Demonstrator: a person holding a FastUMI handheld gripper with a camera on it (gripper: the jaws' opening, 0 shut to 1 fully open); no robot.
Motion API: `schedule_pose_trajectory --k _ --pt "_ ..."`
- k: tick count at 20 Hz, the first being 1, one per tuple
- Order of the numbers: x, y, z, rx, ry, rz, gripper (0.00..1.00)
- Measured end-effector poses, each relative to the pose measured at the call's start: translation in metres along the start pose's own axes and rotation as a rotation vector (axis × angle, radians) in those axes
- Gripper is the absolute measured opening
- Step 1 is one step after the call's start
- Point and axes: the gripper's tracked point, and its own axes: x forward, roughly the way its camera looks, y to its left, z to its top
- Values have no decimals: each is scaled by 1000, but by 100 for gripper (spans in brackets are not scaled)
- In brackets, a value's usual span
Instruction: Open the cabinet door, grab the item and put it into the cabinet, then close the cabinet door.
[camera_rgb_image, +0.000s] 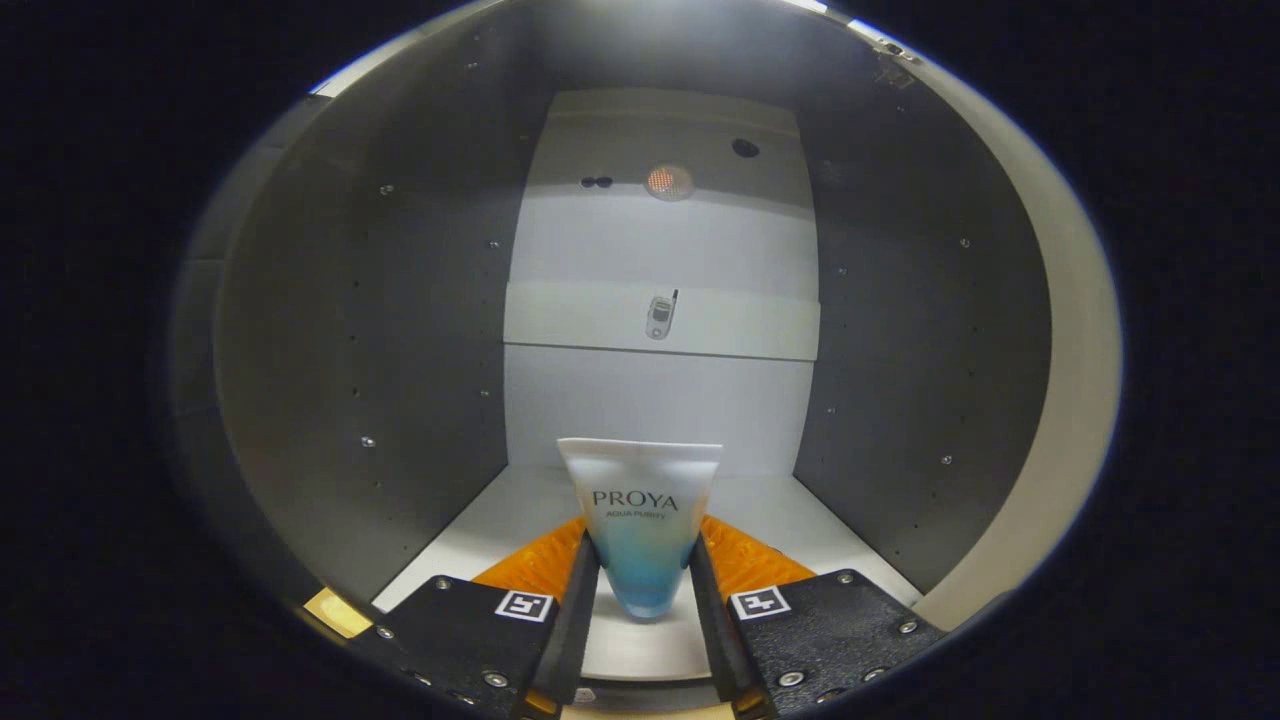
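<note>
A white-to-blue cosmetic tube (642, 525) stands upright between my fingers, its flat crimped end up and its blue end down near the cabinet floor (790, 520). My gripper (643, 575) is shut on the tube, both fingers (583, 590) pressing its lower sides. I am reaching inside the open cabinet, whose grey side walls (400, 350) and pale back wall (660, 400) surround the tube. I cannot tell whether the tube's base touches the floor.
A pale rail (600, 315) crosses the back wall at mid height, carrying a small phone-shaped object (660, 316). Above it sit a round orange-lit disc (669, 182) and dark holes. The cabinet's light front frame (1070, 400) curves along the right.
</note>
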Motion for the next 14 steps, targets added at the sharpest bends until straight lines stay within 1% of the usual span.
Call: schedule_pose_trajectory --k 3,7,9,10,11,13,14 --pt "9 -1 -14 18 37 11 50" --pt "11 -3 -13 11 24 4 50" --pt "14 -8 -15 4 34 -18 54" --pt "11 -6 -16 15 40 -16 57" --pt "11 -4 -17 33 45 -6 63" --pt "9 -2 -16 67 47 8 78" --pt "8 -4 -17 77 48 4 83"
